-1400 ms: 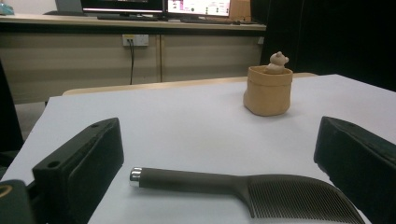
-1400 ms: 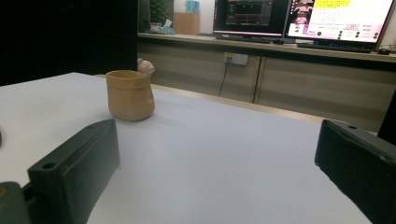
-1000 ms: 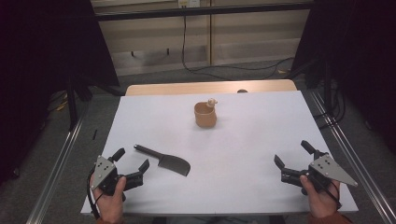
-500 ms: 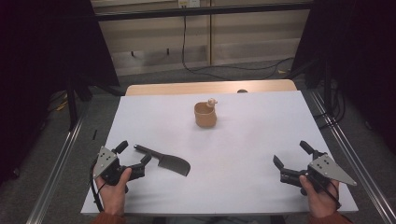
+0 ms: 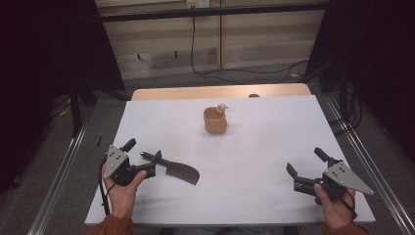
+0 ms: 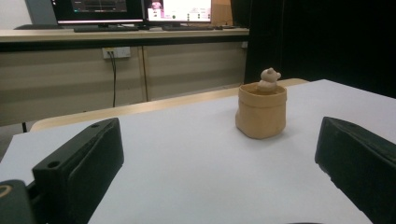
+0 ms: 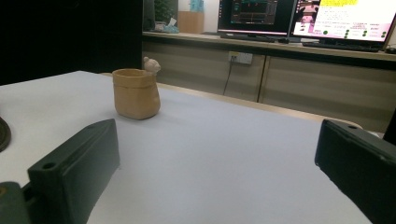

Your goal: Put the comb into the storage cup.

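A black cleaver [image 5: 181, 172] lies flat on the white table top [image 5: 254, 147] at the front left, its handle pointing left. My left gripper [image 5: 142, 151] is open, with its jaws on either side of the handle's end; I cannot tell whether they touch it. A tan cup [image 5: 215, 121] with a small bear figure [image 5: 222, 106] on its rim stands near the middle back. From the left gripper [image 6: 219, 140] the cup [image 6: 260, 112] appears ahead, slightly right. My right gripper [image 5: 306, 161] is open and empty at the front right. Between the right gripper's [image 7: 217, 140] jaws the cup [image 7: 136, 93] shows ahead, left.
A wooden table edge [image 5: 220, 92] runs behind the white top. Metal rails [image 5: 63, 166] flank both sides of the table. Behind it are cabinets [image 6: 187, 70] with a dangling cable and monitors [image 7: 345, 18] on a counter. A wide stretch of bare white surface lies between the two grippers.
My left gripper has moved forward and right up to the cleaver's handle, which now lies between its open jaws. The right gripper, the cup and the cleaver have stayed put.
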The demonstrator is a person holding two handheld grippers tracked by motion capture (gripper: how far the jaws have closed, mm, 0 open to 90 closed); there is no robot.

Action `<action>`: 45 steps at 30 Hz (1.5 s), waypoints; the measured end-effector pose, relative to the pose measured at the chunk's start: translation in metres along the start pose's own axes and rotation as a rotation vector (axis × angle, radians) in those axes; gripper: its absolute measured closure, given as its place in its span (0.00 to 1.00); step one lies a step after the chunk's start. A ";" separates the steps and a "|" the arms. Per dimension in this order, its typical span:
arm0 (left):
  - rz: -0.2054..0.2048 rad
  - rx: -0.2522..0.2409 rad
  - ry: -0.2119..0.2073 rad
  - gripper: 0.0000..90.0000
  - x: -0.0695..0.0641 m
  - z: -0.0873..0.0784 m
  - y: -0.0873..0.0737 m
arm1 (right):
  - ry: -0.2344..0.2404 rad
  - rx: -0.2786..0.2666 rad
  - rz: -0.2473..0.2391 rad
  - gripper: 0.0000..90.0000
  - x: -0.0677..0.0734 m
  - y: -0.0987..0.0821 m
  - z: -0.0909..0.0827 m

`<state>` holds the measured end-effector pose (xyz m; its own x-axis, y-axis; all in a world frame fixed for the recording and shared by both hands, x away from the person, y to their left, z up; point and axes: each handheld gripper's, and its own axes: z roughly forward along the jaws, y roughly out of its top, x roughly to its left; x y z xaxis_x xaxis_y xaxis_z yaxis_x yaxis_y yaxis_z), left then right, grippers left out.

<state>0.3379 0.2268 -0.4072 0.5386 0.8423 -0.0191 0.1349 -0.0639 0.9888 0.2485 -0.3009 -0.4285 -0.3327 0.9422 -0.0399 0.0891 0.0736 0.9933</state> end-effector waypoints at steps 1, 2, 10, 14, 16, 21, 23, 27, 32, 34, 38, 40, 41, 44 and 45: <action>0.003 -0.007 0.002 0.01 0.001 0.001 0.000 | 0.000 -0.002 0.000 0.00 0.000 0.000 0.000; 0.003 -0.009 -0.002 0.01 0.001 0.003 0.000 | 0.001 0.000 -0.001 0.00 0.000 0.000 0.000; -0.012 -0.035 0.001 0.01 0.002 0.012 0.011 | 0.003 -0.001 -0.001 0.00 0.001 0.000 0.000; 0.008 -0.059 -0.005 0.01 -0.001 0.018 0.018 | 0.000 0.000 0.000 0.00 0.000 0.000 0.000; 0.013 -0.056 0.007 0.03 0.001 0.023 0.020 | 0.000 -0.001 0.000 0.00 0.000 0.000 0.000; 0.026 -0.057 0.001 0.05 -0.001 0.037 0.020 | -0.001 0.005 0.000 0.00 0.000 0.000 0.000; 0.039 -0.042 0.009 0.05 0.001 0.040 0.016 | -0.001 0.004 -0.001 0.00 0.000 0.000 0.000; 0.051 -0.040 0.021 0.11 0.006 0.039 0.008 | 0.003 0.005 -0.006 0.00 0.000 -0.001 0.000; 0.026 -0.051 0.046 0.16 0.014 0.038 -0.002 | 0.004 0.007 -0.006 0.00 0.000 0.000 0.000; 0.035 -0.045 0.052 0.22 0.017 0.037 -0.003 | 0.006 0.006 -0.008 0.00 0.001 0.000 0.000; 0.052 -0.027 0.047 0.33 0.020 0.037 -0.004 | 0.003 0.009 -0.009 0.00 0.000 -0.001 0.001; 0.051 -0.014 0.036 0.39 0.022 0.038 -0.005 | 0.003 0.010 -0.009 0.00 0.001 -0.001 0.001; 0.051 -0.009 0.041 0.42 0.022 0.038 -0.005 | 0.005 0.009 -0.010 0.00 0.001 -0.001 0.001; 0.065 -0.018 0.044 0.50 0.023 0.038 -0.005 | 0.006 0.008 -0.009 0.00 0.001 -0.001 0.001; 0.062 -0.020 0.042 0.57 0.023 0.038 -0.005 | 0.006 0.009 -0.009 0.00 0.001 -0.001 0.001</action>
<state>0.3812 0.2266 -0.4180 0.5100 0.8589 0.0478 0.0853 -0.1058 0.9907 0.2490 -0.3000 -0.4293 -0.3391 0.9395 -0.0482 0.0944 0.0849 0.9919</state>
